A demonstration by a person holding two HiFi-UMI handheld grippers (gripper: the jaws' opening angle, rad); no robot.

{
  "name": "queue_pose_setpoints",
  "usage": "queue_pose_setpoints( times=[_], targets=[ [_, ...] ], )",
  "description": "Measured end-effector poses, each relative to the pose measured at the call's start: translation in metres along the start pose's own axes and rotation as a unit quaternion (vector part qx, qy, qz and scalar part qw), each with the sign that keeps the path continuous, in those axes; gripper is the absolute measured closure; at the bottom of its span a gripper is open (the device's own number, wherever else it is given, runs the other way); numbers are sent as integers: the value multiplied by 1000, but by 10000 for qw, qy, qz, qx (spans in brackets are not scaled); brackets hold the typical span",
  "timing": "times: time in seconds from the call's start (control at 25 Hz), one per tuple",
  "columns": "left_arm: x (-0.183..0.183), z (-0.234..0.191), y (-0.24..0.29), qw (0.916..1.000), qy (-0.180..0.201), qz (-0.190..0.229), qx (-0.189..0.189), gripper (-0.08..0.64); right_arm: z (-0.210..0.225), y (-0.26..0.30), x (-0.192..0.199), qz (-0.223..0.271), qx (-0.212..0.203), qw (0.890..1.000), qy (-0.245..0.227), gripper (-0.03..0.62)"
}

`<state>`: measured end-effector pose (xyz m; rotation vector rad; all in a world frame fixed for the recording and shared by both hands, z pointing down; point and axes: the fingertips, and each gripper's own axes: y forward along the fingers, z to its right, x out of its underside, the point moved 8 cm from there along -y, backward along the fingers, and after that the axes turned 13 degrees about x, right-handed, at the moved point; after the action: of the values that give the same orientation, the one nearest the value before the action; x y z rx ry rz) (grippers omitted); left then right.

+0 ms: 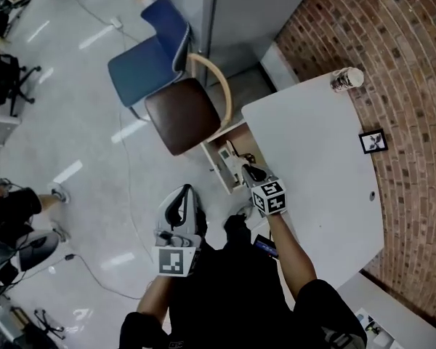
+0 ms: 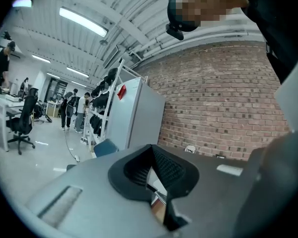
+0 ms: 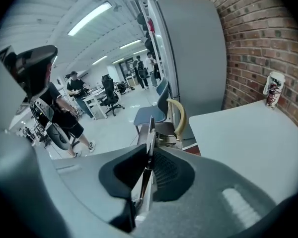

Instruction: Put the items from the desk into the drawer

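A white desk (image 1: 312,166) stands against a brick wall, its open drawer (image 1: 219,167) at the left end with a white item inside. My right gripper (image 1: 248,174) hangs over that drawer, shut on a thin flat item (image 3: 149,142) seen edge-on between the jaws. My left gripper (image 1: 183,195) is lower left, over the floor beside the drawer, shut and holding nothing. A printed can (image 1: 346,78) stands at the desk's far corner, also visible in the right gripper view (image 3: 273,89). A small framed picture (image 1: 373,142) lies near the wall.
A brown-seated chair with a curved wooden back (image 1: 183,113) and a blue chair (image 1: 147,60) stand just beyond the drawer. A grey cabinet (image 3: 188,48) rises behind them. A cable (image 1: 131,217) runs across the floor. People and office chairs are far left.
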<state>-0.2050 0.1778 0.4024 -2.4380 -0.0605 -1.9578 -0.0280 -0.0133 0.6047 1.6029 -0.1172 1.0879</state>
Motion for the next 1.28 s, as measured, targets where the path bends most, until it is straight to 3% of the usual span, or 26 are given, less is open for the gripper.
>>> queue_pose_setpoints(
  times=[0.52,1.28],
  targets=[
    [48,-21,26,9991,-266,-329,15,540,12,99,79,-848,148,9962,98,560],
    [77,-38,58,9973,-379,-634,-44,540,31,188,147,-1726,63,9849,68,560]
  ],
)
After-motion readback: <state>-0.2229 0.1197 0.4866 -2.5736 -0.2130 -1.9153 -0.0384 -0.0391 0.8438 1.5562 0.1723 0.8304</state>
